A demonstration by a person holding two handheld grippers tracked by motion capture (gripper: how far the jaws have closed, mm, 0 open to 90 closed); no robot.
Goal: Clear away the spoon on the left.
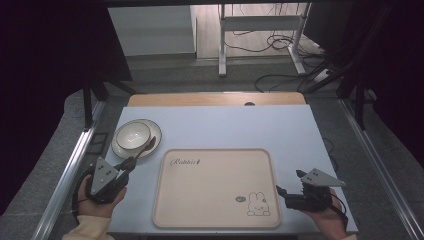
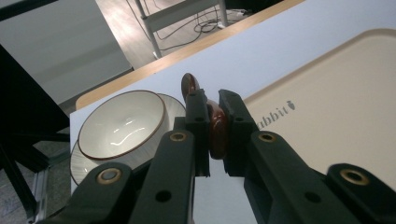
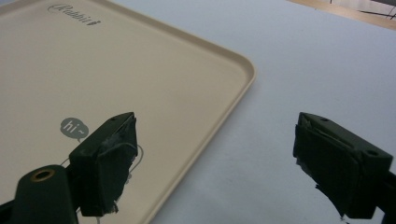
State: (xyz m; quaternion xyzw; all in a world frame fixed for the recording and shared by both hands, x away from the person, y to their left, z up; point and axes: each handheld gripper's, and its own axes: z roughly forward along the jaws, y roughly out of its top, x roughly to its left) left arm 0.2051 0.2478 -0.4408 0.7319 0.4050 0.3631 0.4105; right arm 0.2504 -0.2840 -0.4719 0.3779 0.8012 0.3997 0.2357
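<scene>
A dark red-brown spoon [image 1: 146, 148] is clamped between the jaws of my left gripper [image 1: 129, 164], its far end reaching over the rim of a white plate [image 1: 155, 134]. A white bowl [image 1: 132, 135] with a brown rim sits on that plate. In the left gripper view the spoon [image 2: 217, 130] stands on edge in my left gripper [image 2: 215, 100], beside the bowl [image 2: 121, 123]. My right gripper [image 1: 288, 181] is open at the right edge of the beige tray [image 1: 215, 170]. Nothing sits between the jaws of my right gripper [image 3: 215, 158], which hangs above the tray's corner [image 3: 233, 65].
The tray [image 2: 336, 107] carries a "Rabbit" print and a rabbit drawing [image 1: 258, 204]. A light blue table top [image 1: 240, 127] lies around it, with a wooden strip [image 1: 215, 99] at the far edge. Metal frame rails [image 1: 70, 170] run along both sides.
</scene>
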